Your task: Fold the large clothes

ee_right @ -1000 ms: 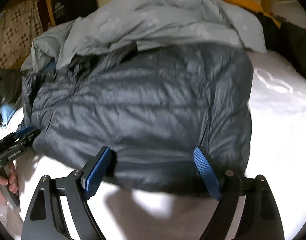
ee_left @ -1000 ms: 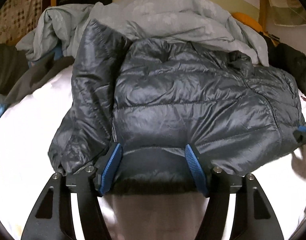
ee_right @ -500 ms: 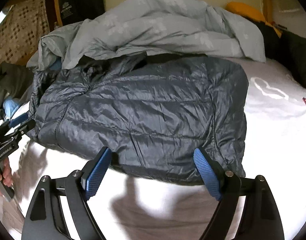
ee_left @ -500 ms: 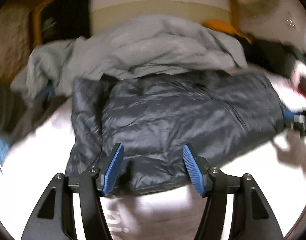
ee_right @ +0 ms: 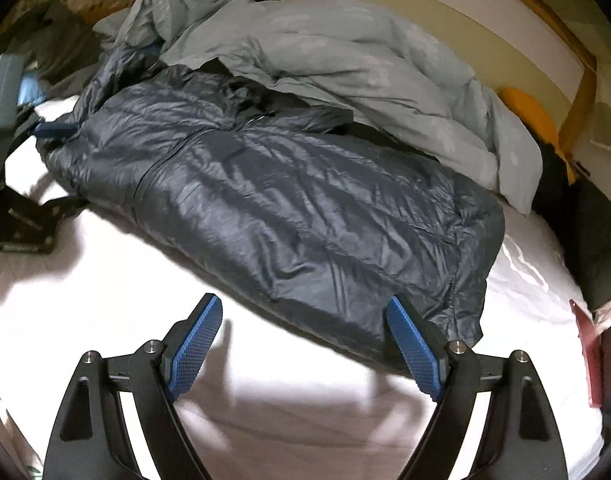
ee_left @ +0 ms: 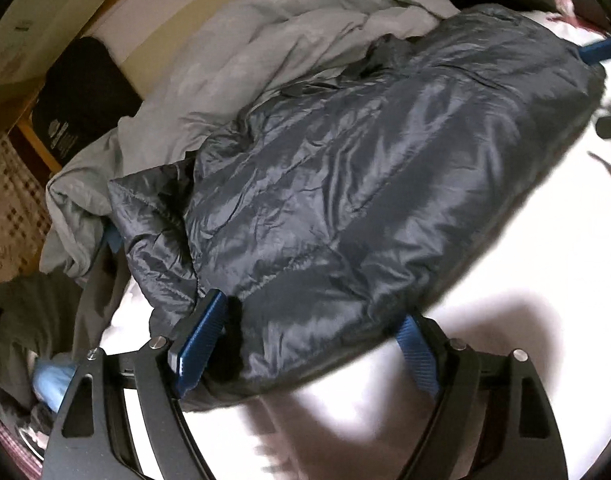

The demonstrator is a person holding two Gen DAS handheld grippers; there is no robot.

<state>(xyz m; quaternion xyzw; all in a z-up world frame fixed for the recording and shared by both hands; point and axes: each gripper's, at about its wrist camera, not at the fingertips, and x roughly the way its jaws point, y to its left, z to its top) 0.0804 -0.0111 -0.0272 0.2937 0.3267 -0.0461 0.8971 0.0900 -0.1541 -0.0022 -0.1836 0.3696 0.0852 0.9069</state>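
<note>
With the dark puffer jacket [ee_left: 345, 184] lying folded across the white sheet [ee_right: 85, 300] at mid-frame, I judge one fold done: my left gripper [ee_left: 309, 344] has just been opening, its hem between wide fingers; my right gripper [ee_right: 305, 348] gapes empty, and regripping comes next.

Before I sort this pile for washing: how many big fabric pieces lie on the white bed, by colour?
Dark grey: 1, the quilted puffer jacket
Light grey: 1, the rumpled duvet
Olive: 1, a garment at the left edge, only partly in view
Total: 3
</note>
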